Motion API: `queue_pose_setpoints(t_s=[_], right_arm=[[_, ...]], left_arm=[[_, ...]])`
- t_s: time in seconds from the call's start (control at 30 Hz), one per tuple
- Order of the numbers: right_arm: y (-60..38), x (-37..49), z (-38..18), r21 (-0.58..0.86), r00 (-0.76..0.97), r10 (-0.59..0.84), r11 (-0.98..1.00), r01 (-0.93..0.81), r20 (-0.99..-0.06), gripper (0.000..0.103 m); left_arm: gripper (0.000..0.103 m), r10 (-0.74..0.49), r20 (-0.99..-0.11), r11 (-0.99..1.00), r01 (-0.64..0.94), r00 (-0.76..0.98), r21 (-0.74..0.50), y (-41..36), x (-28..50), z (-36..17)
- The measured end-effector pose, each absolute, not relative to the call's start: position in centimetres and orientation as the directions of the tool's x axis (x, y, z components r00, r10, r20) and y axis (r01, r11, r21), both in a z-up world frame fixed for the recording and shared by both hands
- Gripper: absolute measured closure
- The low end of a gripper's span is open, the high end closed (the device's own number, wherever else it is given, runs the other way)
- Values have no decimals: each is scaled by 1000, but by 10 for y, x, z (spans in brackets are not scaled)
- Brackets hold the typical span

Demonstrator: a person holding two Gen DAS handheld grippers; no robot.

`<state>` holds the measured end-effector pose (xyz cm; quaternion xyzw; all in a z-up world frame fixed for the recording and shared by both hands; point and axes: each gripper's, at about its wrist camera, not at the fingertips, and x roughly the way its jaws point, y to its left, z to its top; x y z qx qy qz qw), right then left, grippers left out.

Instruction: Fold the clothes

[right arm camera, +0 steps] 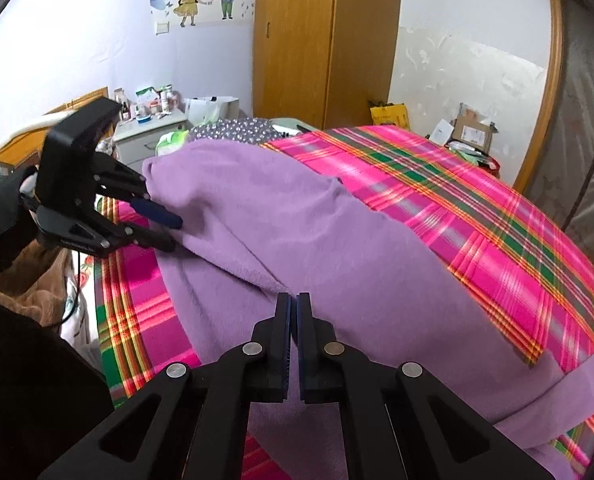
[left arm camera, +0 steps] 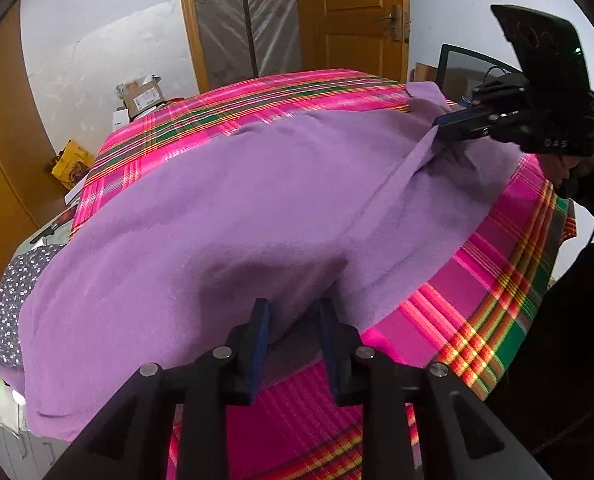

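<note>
A large purple cloth lies spread over a bed with a pink plaid sheet. My left gripper holds the near left edge: a thick fold of the cloth fills the gap between its blue pads, and that edge hangs lifted off the sheet. My right gripper is shut on a thin pinch of the cloth at the other end. The fabric is drawn up into a taut ridge towards it. A gloved hand holds the left gripper.
A floral grey fabric lies at the bed's far side, by a grey nightstand crowded with bottles. A wooden wardrobe, a door, cardboard boxes and a yellow bag stand around. Brown cloth hangs beside the bed.
</note>
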<state>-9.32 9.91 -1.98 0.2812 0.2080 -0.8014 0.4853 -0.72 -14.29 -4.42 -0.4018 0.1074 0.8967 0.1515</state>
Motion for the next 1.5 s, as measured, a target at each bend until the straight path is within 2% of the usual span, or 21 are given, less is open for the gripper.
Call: queue_pose_setpoints(t_s=[0.03, 0.07, 0.1, 0.17, 0.3, 0.53, 0.63, 0.8, 0.9, 0.97, 1.07, 1.2, 1.27, 1.4, 1.5], right_arm=[[99, -92, -19, -60, -372, -663, -442, 895, -649, 100], [99, -91, -18, -63, -373, -663, -442, 895, -649, 100], [100, -90, -18, -64, -373, -663, -441, 895, -649, 100], [101, -86, -19, -67, -368, -659, -435, 898, -656, 100], [104, -77, -26, -68, -348, -648, -416, 907, -677, 100], [104, -65, -64, -47, -286, -584, -388, 920, -760, 101], [105, -66, -64, -34, -270, -583, -384, 923, -766, 100], [113, -64, -58, -12, -254, -595, -380, 925, -763, 98], [117, -64, -47, 24, -243, -630, -383, 923, -738, 95], [116, -66, -40, 46, -241, -658, -388, 921, -713, 79], [110, -72, -33, 74, -245, -686, -400, 913, -685, 78], [101, -82, -35, 110, -261, -697, -440, 891, -668, 78], [97, -83, -43, 112, -252, -677, -445, 889, -691, 78], [94, -79, -61, 87, -230, -616, -440, 894, -753, 80], [98, -79, -53, 103, -229, -635, -441, 892, -738, 80]], left_arm=[[81, 184, -752, -933, -353, -633, 69, -143, -8, -44], [91, 187, -744, -936, -347, -641, 64, -145, -7, -42], [96, 190, -736, -938, -341, -650, 59, -147, -6, -40], [100, 201, -716, -944, -328, -669, 41, -152, -3, -33], [101, 241, -681, -946, -325, -692, -5, -161, 11, -20], [101, 268, -727, -939, -340, -633, -51, -161, 9, -47], [96, 314, -716, -935, -334, -623, -119, -169, 10, -45], [96, 333, -688, -937, -305, -644, -167, -186, 28, -37], [95, 306, -641, -951, -196, -704, -238, -219, 38, -28], [92, 235, -616, -955, -59, -752, -292, -252, 40, -24], [87, 153, -616, -937, 86, -773, -340, -285, 37, -26], [86, 62, -654, -902, 238, -754, -360, -318, 28, -39], [90, 67, -659, -888, 256, -749, -381, -327, 28, -48], [90, 54, -664, -888, 268, -746, -374, -326, 34, -49], [89, 49, -658, -902, 249, -752, -352, -312, 28, -37]])
